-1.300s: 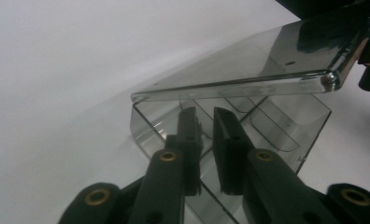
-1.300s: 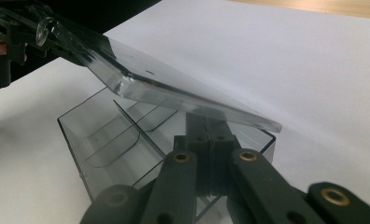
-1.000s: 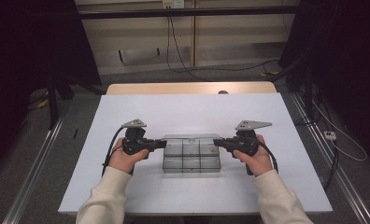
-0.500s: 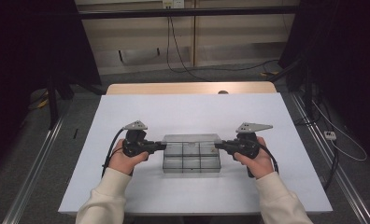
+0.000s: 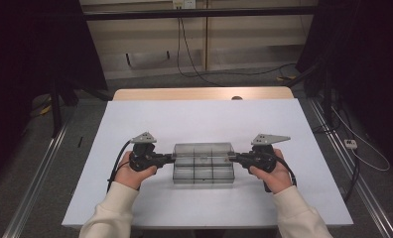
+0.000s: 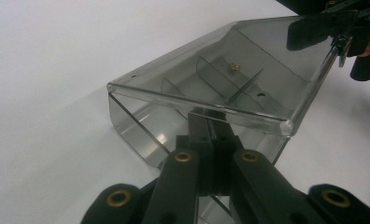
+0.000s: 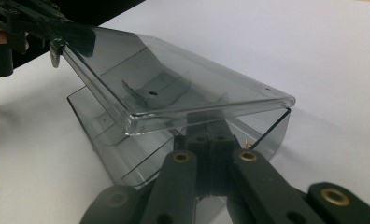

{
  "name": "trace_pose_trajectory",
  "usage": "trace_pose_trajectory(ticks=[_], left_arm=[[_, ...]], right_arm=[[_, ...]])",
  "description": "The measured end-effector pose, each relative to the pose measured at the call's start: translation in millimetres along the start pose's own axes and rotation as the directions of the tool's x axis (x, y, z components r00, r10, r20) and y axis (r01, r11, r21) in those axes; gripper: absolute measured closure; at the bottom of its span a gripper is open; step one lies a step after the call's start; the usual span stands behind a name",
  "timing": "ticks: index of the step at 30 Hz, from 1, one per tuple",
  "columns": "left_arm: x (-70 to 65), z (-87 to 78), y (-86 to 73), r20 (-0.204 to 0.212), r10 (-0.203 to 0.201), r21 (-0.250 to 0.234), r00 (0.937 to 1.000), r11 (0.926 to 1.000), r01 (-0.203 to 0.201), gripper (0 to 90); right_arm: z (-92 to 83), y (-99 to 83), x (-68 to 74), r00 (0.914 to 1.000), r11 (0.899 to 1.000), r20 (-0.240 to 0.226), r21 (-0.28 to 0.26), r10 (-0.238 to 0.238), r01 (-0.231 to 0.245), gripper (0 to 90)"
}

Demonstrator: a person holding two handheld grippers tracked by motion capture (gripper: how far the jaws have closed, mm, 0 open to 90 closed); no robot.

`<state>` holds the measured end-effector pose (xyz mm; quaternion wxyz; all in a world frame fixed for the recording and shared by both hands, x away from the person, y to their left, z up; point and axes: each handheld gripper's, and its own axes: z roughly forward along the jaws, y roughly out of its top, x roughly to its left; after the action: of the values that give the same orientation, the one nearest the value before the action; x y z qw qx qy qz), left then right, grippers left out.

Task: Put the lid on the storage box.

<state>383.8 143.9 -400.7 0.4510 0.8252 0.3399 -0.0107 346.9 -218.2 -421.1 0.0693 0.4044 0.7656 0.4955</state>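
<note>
Clear smoky plastic box (image 5: 203,163) w/ inner dividers sits on the white table (image 5: 199,119), a bit toward 6 o'clock of table centre, long side running 9-to-3. Its lid (image 6: 230,60) is lifted on one long edge, tilted up like a flap over the tray; left claw view shows the lid's rim above the tray wall w/ a gap between. Inside, thin partition walls cross each other; a small brass-coloured bit (image 6: 231,67) lies in one compartment, near the dividers.

Left claw (image 5: 170,158) at the box's 9 o'clock end, jaws pressed together, tips at the end wall just under the lid's rim; can't tell if they grip the rim or only touch it. Right claw (image 5: 232,158) at the 3 o'clock end, jaws also pressed together, tips likewise against that end under the lid edge. Both point level, toward each other, box between them.

Left hand (image 5: 135,168) and right hand (image 5: 271,171) hold the claw bodies, cream sleeves coming in from 6 o'clock. Grey plate tops each claw; black cable loops from the left one over the table. Tan strip of tabletop at 12 o'clock edge; dark floor w/ cables beyond.
</note>
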Motion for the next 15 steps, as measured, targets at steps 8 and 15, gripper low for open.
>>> trace_pose_trajectory(ticks=[8,15], left_arm=[[-3.1,-0.4,-5.1,0.000,0.009,0.004,1.0000,1.0000,-0.009,90.0],[-5.8,-0.3,-8.3,-0.004,0.019,0.013,0.9998,0.9997,-0.018,90.0]], right_arm=[[-2.6,-3.8,1.8,1.0000,1.000,0.001,0.010,-0.006,0.006,90.0],[-4.5,-7.3,3.3,0.9999,1.000,0.003,0.017,-0.012,0.012,90.0]])
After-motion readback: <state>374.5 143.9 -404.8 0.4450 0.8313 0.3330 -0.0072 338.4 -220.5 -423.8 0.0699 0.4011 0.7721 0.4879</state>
